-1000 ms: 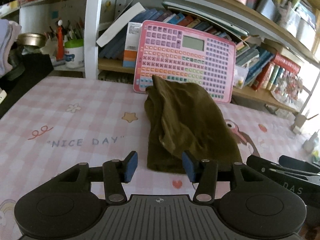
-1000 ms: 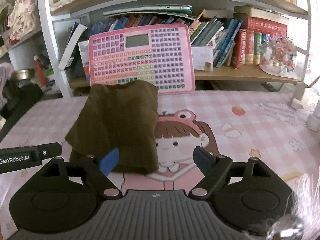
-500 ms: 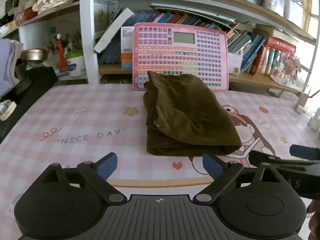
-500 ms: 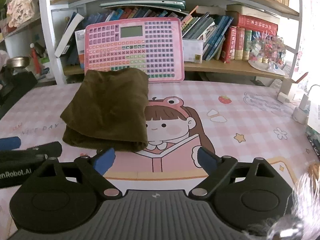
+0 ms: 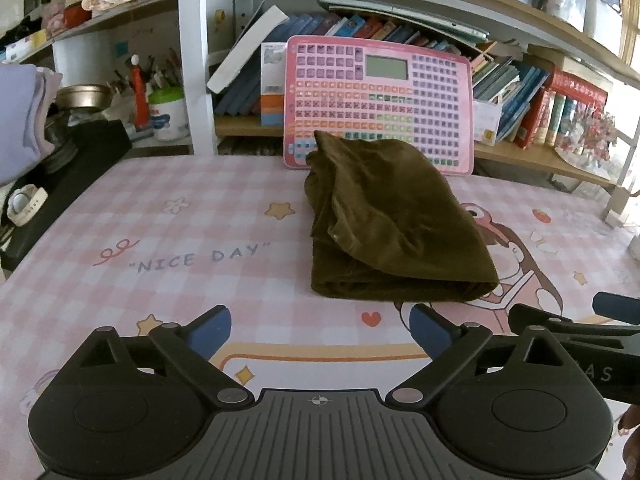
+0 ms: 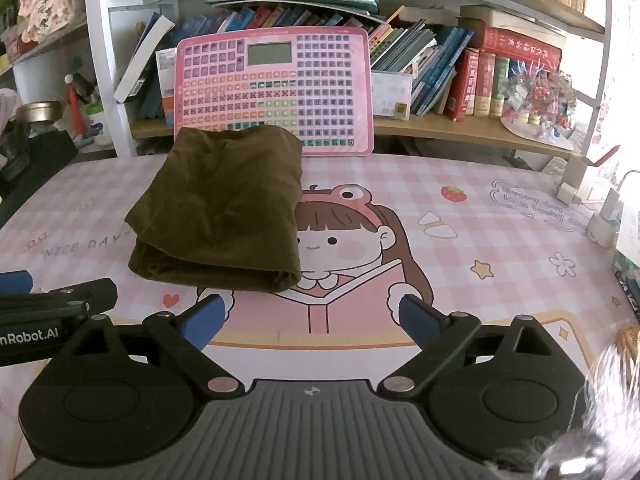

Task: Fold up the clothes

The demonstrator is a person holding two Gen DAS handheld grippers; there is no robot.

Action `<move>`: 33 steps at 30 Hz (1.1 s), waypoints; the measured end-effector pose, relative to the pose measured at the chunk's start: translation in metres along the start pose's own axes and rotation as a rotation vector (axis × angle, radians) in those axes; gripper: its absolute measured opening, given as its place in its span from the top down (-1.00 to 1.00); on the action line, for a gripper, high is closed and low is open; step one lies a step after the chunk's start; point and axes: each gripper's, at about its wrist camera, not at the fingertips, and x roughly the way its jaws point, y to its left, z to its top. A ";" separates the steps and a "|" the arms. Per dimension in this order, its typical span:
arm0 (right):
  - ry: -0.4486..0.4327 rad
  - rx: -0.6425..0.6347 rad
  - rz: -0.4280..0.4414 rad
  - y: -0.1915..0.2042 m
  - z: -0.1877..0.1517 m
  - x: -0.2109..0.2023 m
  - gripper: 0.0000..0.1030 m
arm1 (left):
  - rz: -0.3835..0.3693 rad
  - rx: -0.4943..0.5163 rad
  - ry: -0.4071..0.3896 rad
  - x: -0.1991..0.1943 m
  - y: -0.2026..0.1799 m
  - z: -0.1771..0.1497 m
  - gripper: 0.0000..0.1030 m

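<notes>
A: We see the folded olive garment on the table, long axis running 12 to 6, fold edge toward us.

B: Our left gripper is wide apart; our right gripper has just opened. Both are empty.

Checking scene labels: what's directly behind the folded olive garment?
The pink button board stands upright behind the folded olive garment, leaning against the bookshelf. The garment's far edge hides part of the board's bottom rows, so whether they touch can't be told.
</notes>
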 end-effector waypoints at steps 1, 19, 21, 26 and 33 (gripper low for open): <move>0.002 0.000 -0.001 0.000 0.000 0.000 -0.85 | 0.001 0.000 0.001 0.000 0.000 0.000 -0.91; 0.029 -0.010 -0.001 0.000 -0.002 0.003 -1.00 | 0.049 0.025 0.014 0.002 0.000 -0.003 -0.96; 0.031 -0.010 -0.001 0.000 -0.002 0.004 -1.00 | 0.047 0.026 0.013 0.002 0.000 -0.003 -0.96; 0.034 -0.011 0.000 0.000 -0.001 0.004 -1.00 | 0.047 0.025 0.013 0.002 0.001 -0.004 -0.96; 0.037 -0.007 -0.005 -0.001 -0.001 0.005 -1.00 | 0.042 0.030 0.012 0.001 0.000 -0.004 -1.00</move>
